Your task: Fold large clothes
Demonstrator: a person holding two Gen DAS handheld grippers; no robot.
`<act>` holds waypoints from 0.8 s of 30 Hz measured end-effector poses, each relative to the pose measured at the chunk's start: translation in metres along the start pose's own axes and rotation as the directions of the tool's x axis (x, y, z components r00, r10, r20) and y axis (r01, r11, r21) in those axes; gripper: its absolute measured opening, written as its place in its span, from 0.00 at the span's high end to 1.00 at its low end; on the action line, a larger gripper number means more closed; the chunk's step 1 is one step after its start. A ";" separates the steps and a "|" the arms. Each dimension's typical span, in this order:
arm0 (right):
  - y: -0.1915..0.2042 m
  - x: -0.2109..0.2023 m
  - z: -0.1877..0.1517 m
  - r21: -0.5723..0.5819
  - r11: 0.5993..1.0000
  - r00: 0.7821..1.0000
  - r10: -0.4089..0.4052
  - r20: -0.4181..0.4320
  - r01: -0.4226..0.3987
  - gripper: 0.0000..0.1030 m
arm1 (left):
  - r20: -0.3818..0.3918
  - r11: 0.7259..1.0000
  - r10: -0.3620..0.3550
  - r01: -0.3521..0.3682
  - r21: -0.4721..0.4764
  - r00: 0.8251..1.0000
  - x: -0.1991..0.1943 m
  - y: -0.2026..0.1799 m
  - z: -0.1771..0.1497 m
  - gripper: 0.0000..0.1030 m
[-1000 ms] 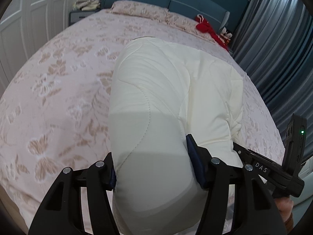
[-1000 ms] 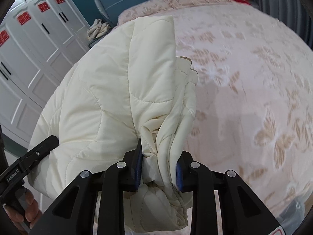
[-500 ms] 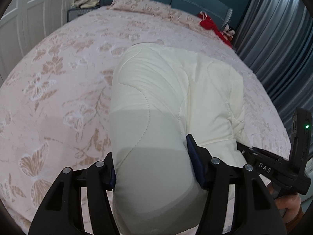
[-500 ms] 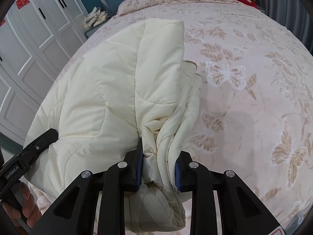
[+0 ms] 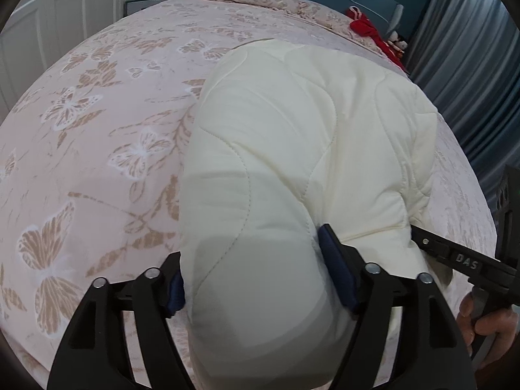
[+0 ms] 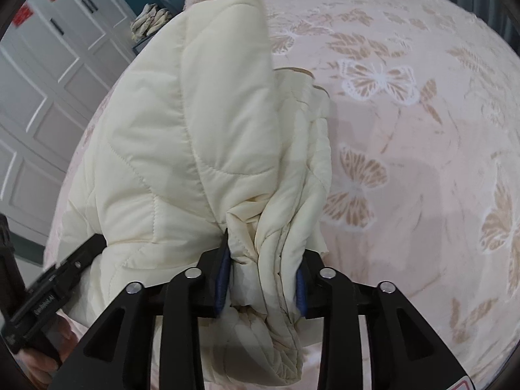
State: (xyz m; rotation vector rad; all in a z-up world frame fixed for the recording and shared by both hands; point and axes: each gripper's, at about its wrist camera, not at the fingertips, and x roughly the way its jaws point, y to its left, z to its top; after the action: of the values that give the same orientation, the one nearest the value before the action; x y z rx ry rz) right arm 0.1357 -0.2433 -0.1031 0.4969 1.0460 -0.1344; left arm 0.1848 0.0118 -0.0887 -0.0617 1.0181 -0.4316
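Lying folded on the pink butterfly-patterned bedspread (image 5: 97,136), the cream quilted padded jacket (image 5: 292,149) sits between both just-widening grippers, left gripper (image 5: 250,279) and right gripper (image 6: 261,279), pads still touching fabric; bare bedspread surrounds its edges.

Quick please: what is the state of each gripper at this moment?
Left gripper: jaws just opening, cream quilted jacket between them.
Right gripper: jaws just opening, bunched jacket between them.

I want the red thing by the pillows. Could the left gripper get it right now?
Probably not. The left gripper has the cream jacket between its fingers, and the red thing lies at the far end of the bed, well beyond the jacket.
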 end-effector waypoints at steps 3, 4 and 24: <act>-0.008 -0.007 0.001 0.046 0.998 0.999 0.043 0.005 -0.043 0.60 | 0.009 0.999 0.044 -0.044 0.003 0.999 -0.004 -0.001 0.002 0.22; -0.010 -0.010 0.000 0.064 0.996 0.998 0.058 0.007 -0.059 0.59 | 0.011 0.998 0.055 -0.056 0.010 0.998 -0.006 -0.002 0.002 0.21; 0.047 -0.081 -0.036 -0.206 0.976 0.997 -0.057 0.060 0.068 0.95 | -0.038 0.977 0.215 -0.215 0.004 0.976 -0.067 -0.036 -0.020 0.20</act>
State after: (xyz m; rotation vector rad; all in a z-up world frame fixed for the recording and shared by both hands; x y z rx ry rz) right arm 0.0819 -0.1961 -0.0331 0.2694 1.0104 -0.0924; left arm 0.1264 0.0075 -0.0362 0.0565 1.0501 -0.2351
